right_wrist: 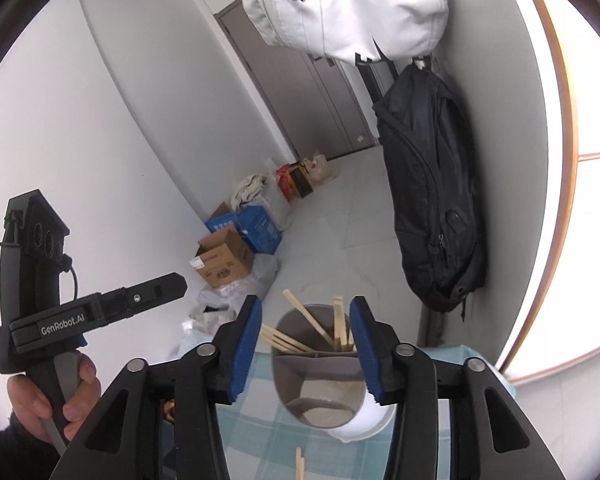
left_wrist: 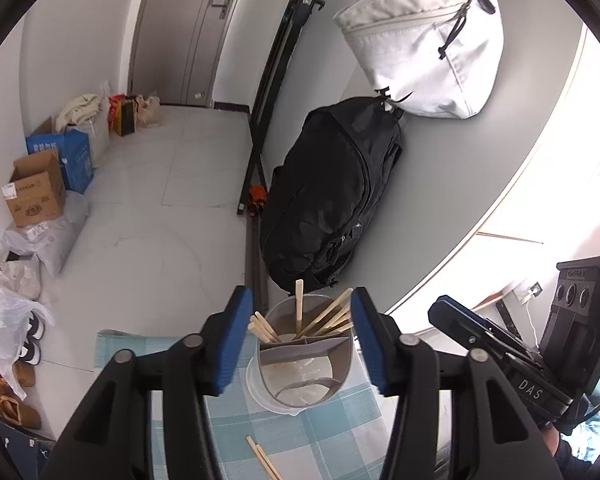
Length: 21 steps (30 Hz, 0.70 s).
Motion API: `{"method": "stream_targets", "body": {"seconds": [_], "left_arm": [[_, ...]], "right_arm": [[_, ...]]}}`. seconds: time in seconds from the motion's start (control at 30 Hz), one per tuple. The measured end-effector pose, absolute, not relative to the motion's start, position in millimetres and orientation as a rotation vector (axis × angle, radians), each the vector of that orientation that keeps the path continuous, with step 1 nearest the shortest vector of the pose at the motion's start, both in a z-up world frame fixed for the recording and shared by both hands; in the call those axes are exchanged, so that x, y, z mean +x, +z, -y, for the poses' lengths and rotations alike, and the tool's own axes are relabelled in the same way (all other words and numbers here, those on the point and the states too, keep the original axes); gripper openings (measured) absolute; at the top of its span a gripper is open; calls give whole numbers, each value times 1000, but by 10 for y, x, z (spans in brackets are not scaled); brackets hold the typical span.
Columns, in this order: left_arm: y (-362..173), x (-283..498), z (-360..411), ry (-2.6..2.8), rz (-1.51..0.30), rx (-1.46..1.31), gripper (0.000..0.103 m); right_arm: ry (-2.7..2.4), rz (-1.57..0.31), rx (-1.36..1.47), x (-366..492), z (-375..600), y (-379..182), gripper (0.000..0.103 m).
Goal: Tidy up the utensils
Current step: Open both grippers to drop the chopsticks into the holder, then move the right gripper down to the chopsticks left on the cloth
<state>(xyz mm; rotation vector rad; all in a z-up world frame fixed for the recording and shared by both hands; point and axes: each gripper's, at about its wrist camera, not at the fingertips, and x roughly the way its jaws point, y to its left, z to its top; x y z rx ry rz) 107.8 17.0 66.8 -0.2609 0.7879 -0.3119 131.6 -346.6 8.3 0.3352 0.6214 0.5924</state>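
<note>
Am seeing both tongs, left (left_wrist: 302,336) and right (right_wrist: 305,344), hanging open, gripping nothing. Chopsticks (left_wrist: 328,316) standing upright-tilted, tips up, in divided holder (left_wrist: 304,376) on worktop (left_wrist: 332,444). Loose pair (left_wrist: 264,458) lying flat nearby.

A black backpack (left_wrist: 332,188) hangs on the grey wall, just under a white bag (left_wrist: 424,40). On the floor by the far wall stand a brown cardboard box (left_wrist: 36,190) and a blue box (left_wrist: 70,156), beside plastic bags (left_wrist: 48,240) and shoes (left_wrist: 14,392).
</note>
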Motion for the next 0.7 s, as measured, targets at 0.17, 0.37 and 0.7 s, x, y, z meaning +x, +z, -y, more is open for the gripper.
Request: {"method": "stream_targets", "body": {"seconds": [0.17, 0.37, 0.7], "left_arm": [[842, 839, -158, -271, -710, -232, 63], [882, 667, -107, -237, -667, -199, 76], [741, 325, -102, -206, -611, -163, 88]], "right_arm": [[604, -581, 341, 1112, 3497, 238, 56], [611, -546, 332, 908, 3528, 324, 65], [613, -490, 293, 505, 3512, 220, 85]]}}
